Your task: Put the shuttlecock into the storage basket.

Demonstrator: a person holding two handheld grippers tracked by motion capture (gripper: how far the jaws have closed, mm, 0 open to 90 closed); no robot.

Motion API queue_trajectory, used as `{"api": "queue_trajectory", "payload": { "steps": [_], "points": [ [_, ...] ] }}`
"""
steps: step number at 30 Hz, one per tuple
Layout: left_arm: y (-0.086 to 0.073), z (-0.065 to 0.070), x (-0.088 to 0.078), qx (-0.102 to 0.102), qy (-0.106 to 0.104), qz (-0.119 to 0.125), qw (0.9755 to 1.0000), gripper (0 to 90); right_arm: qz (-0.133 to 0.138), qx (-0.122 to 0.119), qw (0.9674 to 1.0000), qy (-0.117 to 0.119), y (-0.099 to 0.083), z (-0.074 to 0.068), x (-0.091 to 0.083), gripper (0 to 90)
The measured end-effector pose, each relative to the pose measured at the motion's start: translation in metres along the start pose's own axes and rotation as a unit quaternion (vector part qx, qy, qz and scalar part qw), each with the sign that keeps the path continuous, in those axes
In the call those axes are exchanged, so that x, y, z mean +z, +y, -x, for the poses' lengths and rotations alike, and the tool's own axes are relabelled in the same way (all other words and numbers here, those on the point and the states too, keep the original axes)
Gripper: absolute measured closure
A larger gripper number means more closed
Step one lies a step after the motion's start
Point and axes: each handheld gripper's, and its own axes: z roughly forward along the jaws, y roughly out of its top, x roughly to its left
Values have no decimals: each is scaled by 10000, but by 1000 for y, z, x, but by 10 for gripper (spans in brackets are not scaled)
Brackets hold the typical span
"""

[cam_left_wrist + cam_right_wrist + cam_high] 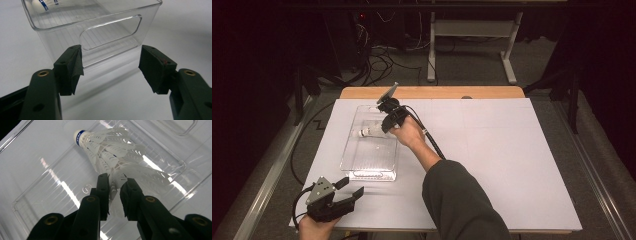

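- My left tongs (pixel 346 190) sit at the lower left of the high view, spread wide with nothing between them, just short of the clear bin (pixel 362 167).
- The bin lies left of centre on the white worktop (pixel 492 150); its handle cut-out (pixel 111 32) faces the left tongs.
- The shuttlecock (pixel 368 131) lies inside the bin, cork (pixel 80 137) toward the frame's left.
- My right tongs (pixel 114 188) stand narrowly parted around a feather edge, so I cannot tell whether they pinch it.

shuttlecock (pixel 112 152): white feathers, blue band | bin (pixel 362 162): clear, ribbed floor | table (pixel 512 165): white | tools: black
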Motion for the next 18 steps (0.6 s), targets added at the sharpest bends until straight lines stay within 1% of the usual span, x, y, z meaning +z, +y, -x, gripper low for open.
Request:
{"api": "queue_trajectory", "payload": {
  "steps": [3, 5, 6, 7, 9, 10, 14, 15, 16, 17, 18],
  "points": [
    [0, 0, 0, 16, 12, -13, 10000, 365, 20, -13, 10000, -30, -1, 2, -1, 848],
    [0, 1, 1, 19, 16, -10, 10000, 365, -32, 75, 10000, -46, -2, 2, -1, 869],
    [0, 1, 0, 66, 56, -39, 10000, 365, -38, 57, 10000, -71, -3, 3, 0, 877],
    [0, 1, 1, 83, 80, -43, 9999, 365, -60, 47, 9999, -85, -3, 4, 1, 879],
    [1, 2, 2, 100, 61, -48, 9999, 365, -58, 3, 9999, -120, -3, 5, 2, 888],
    [1, 2, 2, 123, 61, -61, 9999, 365, -86, 50, 9999, -124, -3, 4, 3, 888],
    [1, 2, 2, 127, 63, -72, 9999, 365, -128, -15, 9997, -184, -3, 4, 6, 897],
    [1, 2, 2, 125, 61, -70, 9999, 365, -141, 27, 9997, -179, -3, 3, 6, 897],
    [1, 2, 2, 125, 60, -72, 9999, 365, -138, -12, 9997, -184, -3, 3, 7, 897],
    [1, 2, 2, 126, 59, -73, 9999, 365, -163, 14, 9997, -185, -4, 3, 8, 897],
    [1, 2, 2, 130, 59, -74, 9999, 365, -166, -37, 9997, -190, -4, 3, 8, 895]
  ]
}}
